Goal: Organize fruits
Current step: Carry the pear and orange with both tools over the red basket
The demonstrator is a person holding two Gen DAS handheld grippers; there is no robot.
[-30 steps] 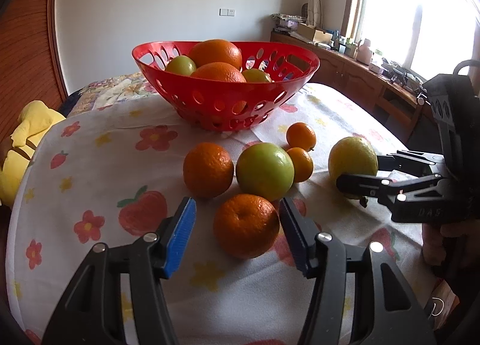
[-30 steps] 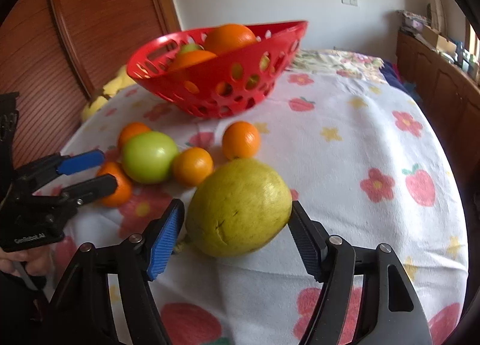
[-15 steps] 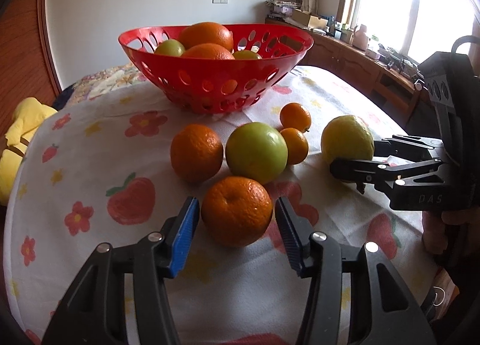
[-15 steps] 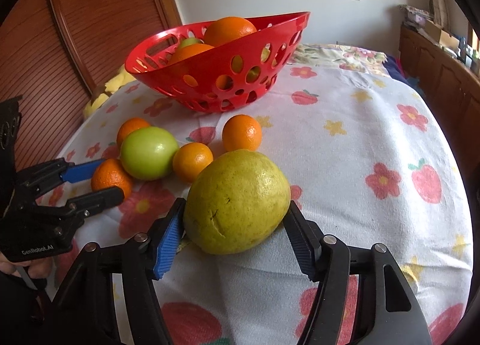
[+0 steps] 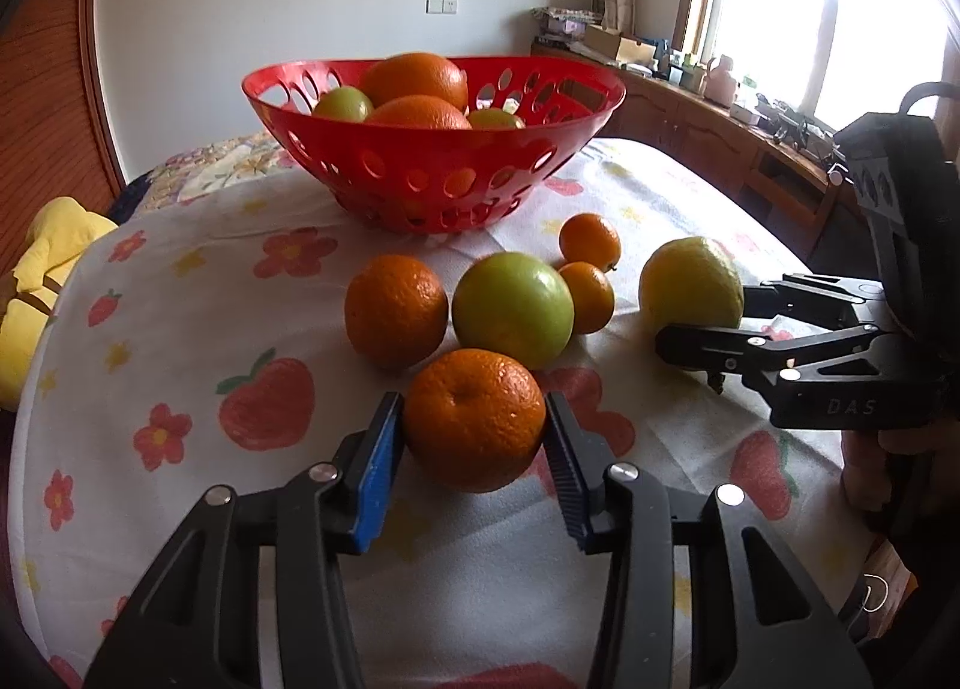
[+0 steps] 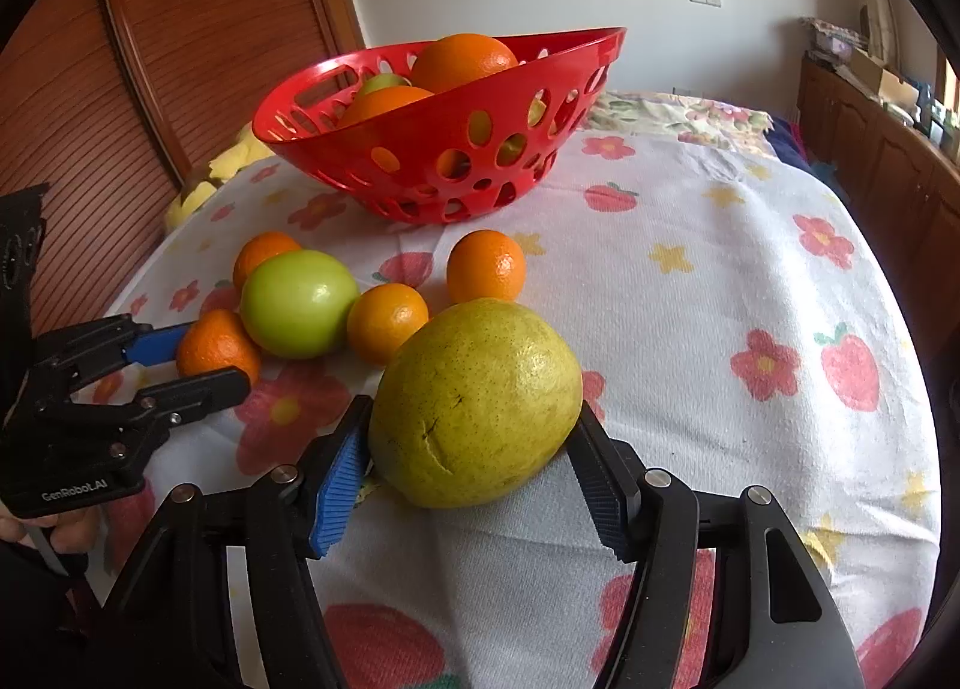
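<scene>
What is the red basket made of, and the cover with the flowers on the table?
The red basket looks like moulded plastic: smooth, shiny, one even colour, with neat oval holes in its wall. The flowered cover looks like soft cloth, maybe towelling: matt and slightly fuzzy, with printed flowers and strawberries, and it wrinkles near the basket.

A red perforated basket [image 5: 432,173] on the flowered surface [image 5: 180,329] holds oranges and green fruits. In front of it lie a mandarin [image 5: 473,419], an orange [image 5: 396,310], a green apple [image 5: 513,308], two small oranges [image 5: 589,238] and a yellow-green pear [image 6: 474,404].
</scene>
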